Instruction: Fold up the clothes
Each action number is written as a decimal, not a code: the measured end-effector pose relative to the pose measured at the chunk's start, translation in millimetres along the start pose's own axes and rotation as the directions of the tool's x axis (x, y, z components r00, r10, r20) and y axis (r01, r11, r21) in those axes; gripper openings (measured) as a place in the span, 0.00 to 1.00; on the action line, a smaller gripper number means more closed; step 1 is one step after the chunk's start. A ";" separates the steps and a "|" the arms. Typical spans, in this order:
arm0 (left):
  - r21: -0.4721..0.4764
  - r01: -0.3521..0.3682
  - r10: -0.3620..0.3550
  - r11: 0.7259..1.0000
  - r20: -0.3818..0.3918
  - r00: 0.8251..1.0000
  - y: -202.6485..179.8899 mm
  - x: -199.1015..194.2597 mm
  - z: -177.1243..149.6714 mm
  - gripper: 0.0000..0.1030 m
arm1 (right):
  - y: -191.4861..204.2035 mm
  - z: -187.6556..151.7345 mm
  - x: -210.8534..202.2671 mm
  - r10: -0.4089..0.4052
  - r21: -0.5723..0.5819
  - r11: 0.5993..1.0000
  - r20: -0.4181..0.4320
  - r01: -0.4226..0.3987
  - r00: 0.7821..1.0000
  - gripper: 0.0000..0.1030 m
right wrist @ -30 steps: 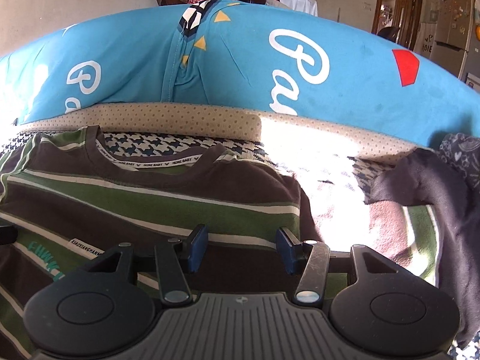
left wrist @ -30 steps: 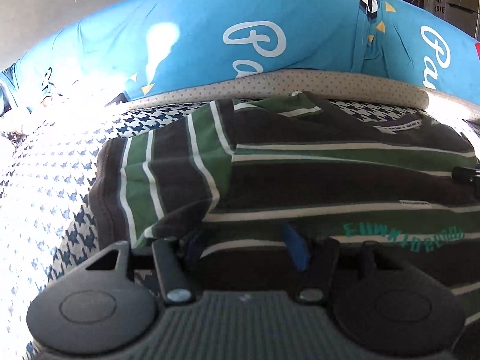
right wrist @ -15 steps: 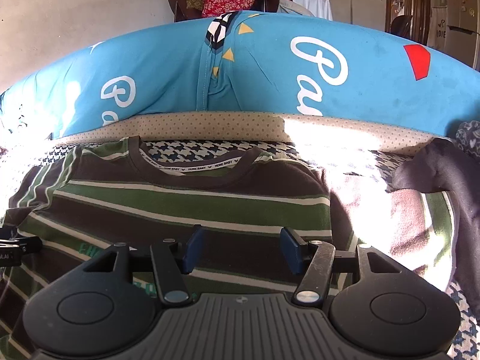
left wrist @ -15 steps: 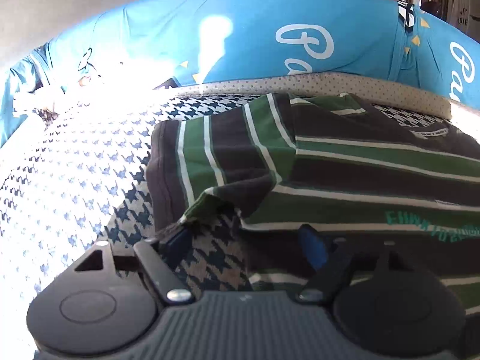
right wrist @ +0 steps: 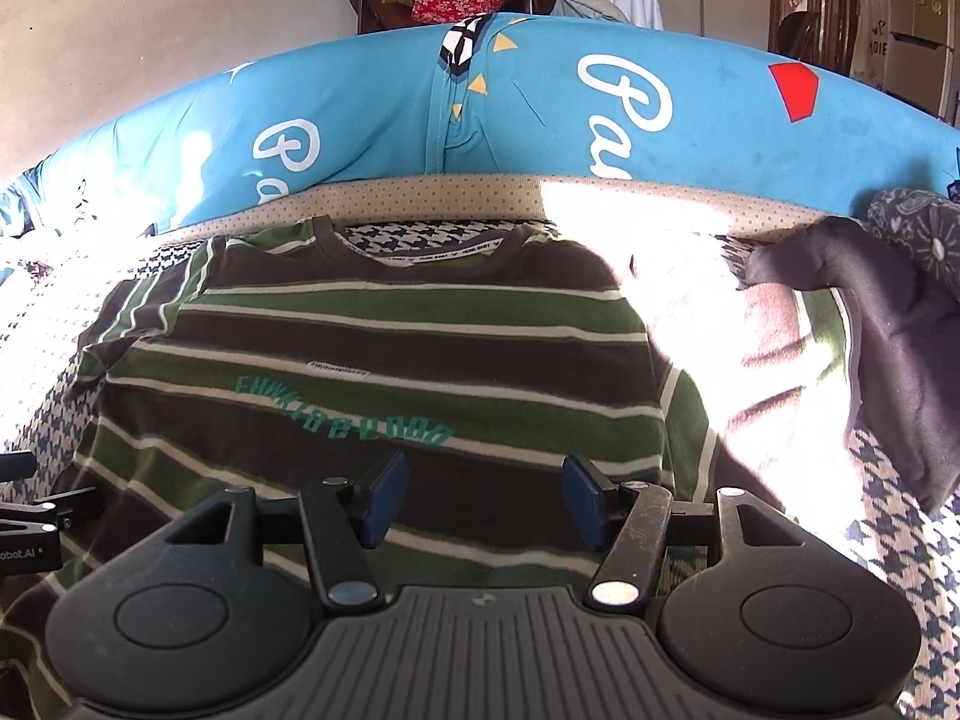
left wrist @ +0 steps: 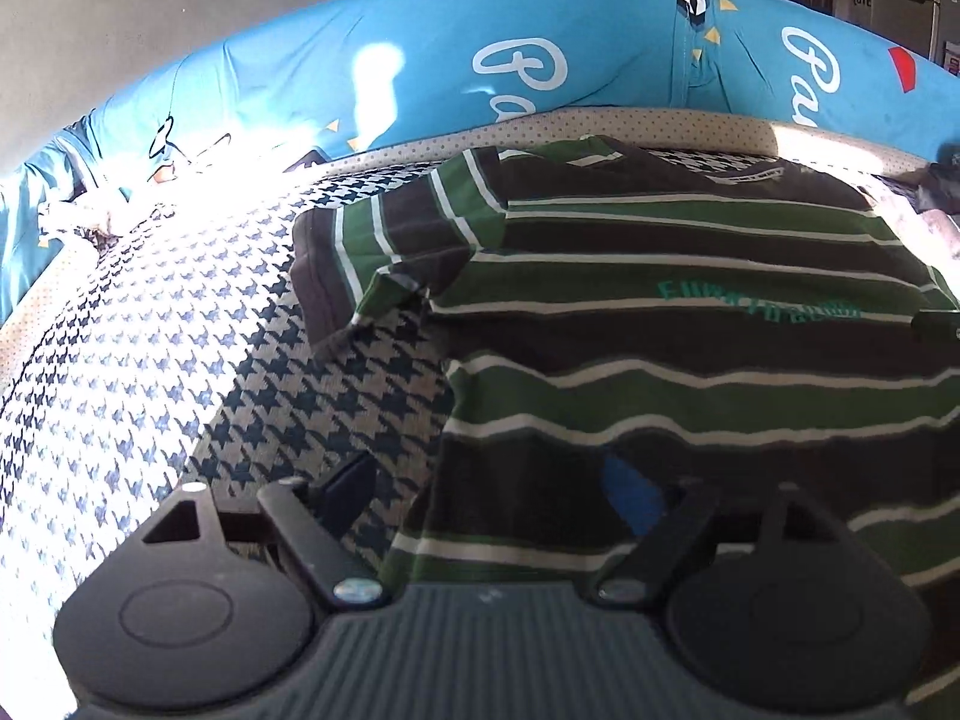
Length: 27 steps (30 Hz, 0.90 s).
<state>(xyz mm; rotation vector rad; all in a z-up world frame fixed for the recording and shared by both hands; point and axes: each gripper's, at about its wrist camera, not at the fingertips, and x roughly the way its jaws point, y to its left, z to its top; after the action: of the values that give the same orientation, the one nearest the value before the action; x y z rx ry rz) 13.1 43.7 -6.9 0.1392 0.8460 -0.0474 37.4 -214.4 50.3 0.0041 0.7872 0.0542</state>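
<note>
Left wrist view puts the left gripper (left wrist: pixel 489 489) low in the frame, its jaws spread wide and holding nothing: one dark pad sits over the houndstooth cover (left wrist: pixel 180 360) at lower left, the blue pad over the hem side of the striped T-shirt (left wrist: pixel 690 324). Outward from there, the shirt fills the right half of the frame, lying flat, with its sleeve (left wrist: pixel 384 258) crumpled and partly turned over itself near the centre. Beyond that runs a dotted beige edge, then the blue cushion (left wrist: pixel 420 60) with white script along the top.

Right wrist view shows the right gripper (right wrist: pixel 485 498) likewise released, blue pads apart just above the shirt's lower stripes in the bottom centre. This view alone gives the whole shirt front: green lettering mid-frame (mirrored or upside down, hard to read), the neckline (right wrist: pixel 420 252) toward the top against the beige edge. It also shows what the other barely catches: a dark garment (right wrist: pixel 888 348) heaped at the right edge, a washed-out sunlit patch beside it, and a piece of the other tool at the left edge.
</note>
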 end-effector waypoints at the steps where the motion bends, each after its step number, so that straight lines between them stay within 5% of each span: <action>1: -0.002 0.006 -0.006 1.000 0.001 1.000 -0.2 -3.2 -2.7 0.83 | 1.8 -4.1 -3.6 -0.001 -0.002 1.000 -0.002 0.001 1.000 0.59; 20: -0.080 0.011 -0.011 0.997 -0.002 1.000 24.9 -47.6 -52.8 0.90 | 10.2 -67.2 -65.0 0.027 0.026 0.999 0.013 -0.028 1.000 0.67; 27: -0.078 0.014 -0.015 0.997 -0.005 1.000 23.5 -68.3 -73.5 0.92 | -7.3 -100.6 -89.6 0.040 0.118 0.992 -0.032 -0.036 0.999 0.68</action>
<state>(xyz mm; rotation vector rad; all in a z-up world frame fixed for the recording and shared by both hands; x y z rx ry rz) -84.5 76.4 -1.5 0.0602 0.8533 -0.0276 -96.6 -227.9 42.6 0.1298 0.8237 0.0443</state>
